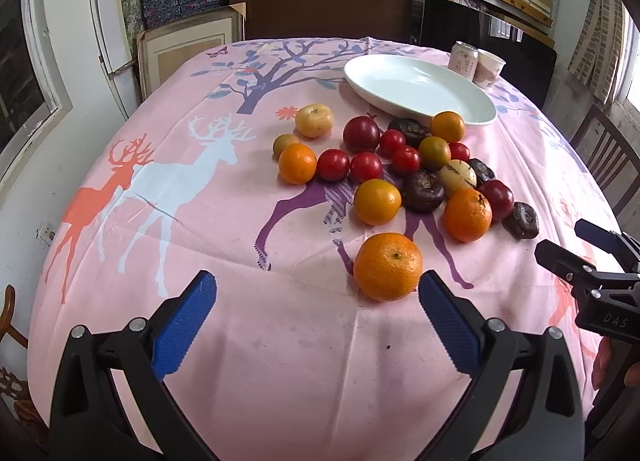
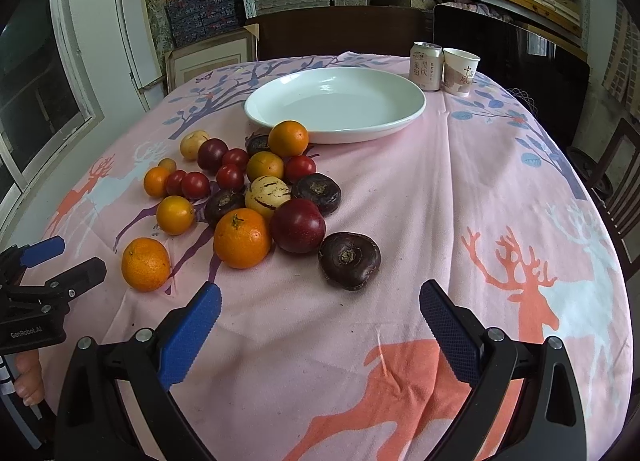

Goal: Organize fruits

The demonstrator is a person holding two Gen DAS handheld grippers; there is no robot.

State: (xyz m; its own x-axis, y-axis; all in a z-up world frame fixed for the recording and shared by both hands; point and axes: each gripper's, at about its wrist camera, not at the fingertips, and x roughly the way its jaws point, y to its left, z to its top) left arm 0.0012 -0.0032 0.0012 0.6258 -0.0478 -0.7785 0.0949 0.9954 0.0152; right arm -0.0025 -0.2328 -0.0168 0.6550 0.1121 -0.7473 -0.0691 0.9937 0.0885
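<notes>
Several loose fruits lie on the pink deer tablecloth: oranges, red tomatoes, dark plums, dark brown chestnut-like fruits and a striped pale melon (image 2: 267,195). The nearest orange (image 1: 387,266) sits just ahead of my left gripper (image 1: 318,289), touching neither finger; that gripper is open and empty. My right gripper (image 2: 320,297) is also open and empty, with a dark brown fruit (image 2: 349,260) just beyond its fingers. An empty white plate (image 2: 336,105) stands behind the pile. Each gripper shows in the other's view: right gripper (image 1: 572,243), left gripper (image 2: 74,257).
A drink can (image 2: 427,65) and a paper cup (image 2: 460,71) stand behind the plate at the table's far right. Dark wooden chairs ring the table. Shelves of boxes fill the back wall. A hand (image 2: 28,379) holds the left gripper's handle.
</notes>
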